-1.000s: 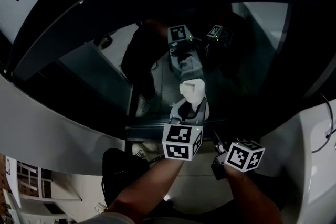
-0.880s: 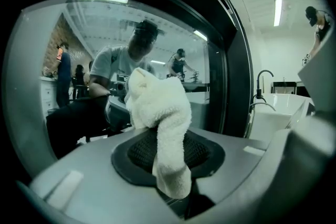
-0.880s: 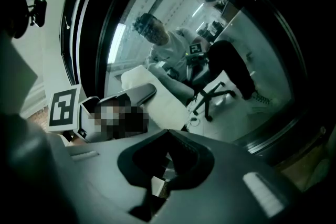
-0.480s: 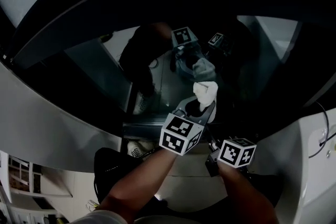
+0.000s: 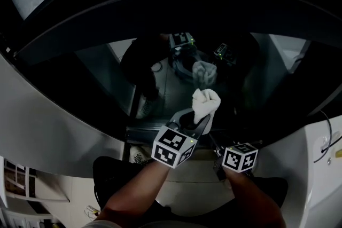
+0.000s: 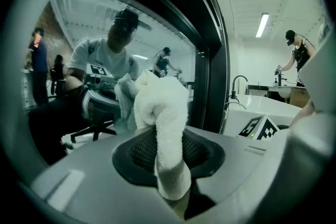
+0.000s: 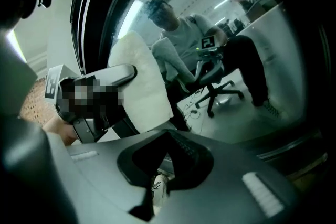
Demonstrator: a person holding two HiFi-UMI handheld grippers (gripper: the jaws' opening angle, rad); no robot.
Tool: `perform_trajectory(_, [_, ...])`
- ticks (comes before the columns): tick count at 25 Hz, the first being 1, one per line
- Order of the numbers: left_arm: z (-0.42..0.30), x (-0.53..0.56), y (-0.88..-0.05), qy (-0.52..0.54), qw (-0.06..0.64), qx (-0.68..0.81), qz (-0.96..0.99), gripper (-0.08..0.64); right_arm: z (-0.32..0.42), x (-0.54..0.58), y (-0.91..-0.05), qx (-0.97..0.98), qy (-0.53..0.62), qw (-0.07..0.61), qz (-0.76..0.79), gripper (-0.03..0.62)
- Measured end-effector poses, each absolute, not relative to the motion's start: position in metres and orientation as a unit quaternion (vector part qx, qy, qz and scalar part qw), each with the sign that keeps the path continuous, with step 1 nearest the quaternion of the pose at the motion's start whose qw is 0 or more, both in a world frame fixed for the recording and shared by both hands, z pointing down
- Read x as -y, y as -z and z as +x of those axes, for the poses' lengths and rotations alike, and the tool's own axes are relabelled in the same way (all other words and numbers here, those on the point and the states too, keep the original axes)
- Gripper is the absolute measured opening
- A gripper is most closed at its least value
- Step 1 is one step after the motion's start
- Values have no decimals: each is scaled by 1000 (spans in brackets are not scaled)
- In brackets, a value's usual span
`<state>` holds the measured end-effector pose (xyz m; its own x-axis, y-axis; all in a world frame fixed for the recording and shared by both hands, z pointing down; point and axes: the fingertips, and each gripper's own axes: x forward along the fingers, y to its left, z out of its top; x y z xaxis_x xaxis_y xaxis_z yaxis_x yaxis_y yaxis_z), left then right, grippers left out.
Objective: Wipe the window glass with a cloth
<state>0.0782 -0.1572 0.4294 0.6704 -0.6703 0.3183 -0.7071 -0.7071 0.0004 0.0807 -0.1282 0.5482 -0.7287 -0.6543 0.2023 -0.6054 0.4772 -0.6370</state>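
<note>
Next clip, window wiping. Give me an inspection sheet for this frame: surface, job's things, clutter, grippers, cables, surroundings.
Surface: window glass in a dark frame, full of reflections; smears can't be judged.
Job's things: white cloth, bunched, up at the glass; contact unclear.
Clutter: dark object on the floor, kind unclear.
Grippers: left gripper shut on the cloth; right gripper shut, nothing between its jaws, clear of the cloth.
Cables: thin cable over the white surface at right.
Surroundings: a person at a counter beyond, in the left gripper view.
</note>
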Motion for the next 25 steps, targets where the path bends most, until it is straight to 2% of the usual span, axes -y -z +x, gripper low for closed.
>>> perform_trajectory(5, [20, 149, -419, -131, 85, 409, 899, 124, 38, 125, -531, -873, 326, 13, -361, 0])
perform_trajectory(11, [1, 139, -427, -120, 115, 428, 889, 123, 38, 121, -519, -892, 272, 8, -361, 0])
perform_trajectory(15, [-16, 113, -431, -110, 135, 427, 888, 123, 20, 99, -519, -900, 279, 17, -334, 0])
perform_trajectory(19, [-26, 87, -441, -113, 151, 424, 886, 123, 10, 78, -509, -911, 264, -7, -317, 0])
perform_trajectory(25, [-52, 64, -418, -106, 128, 431, 887, 123, 17, 58, -448, -913, 216, -4, -347, 0])
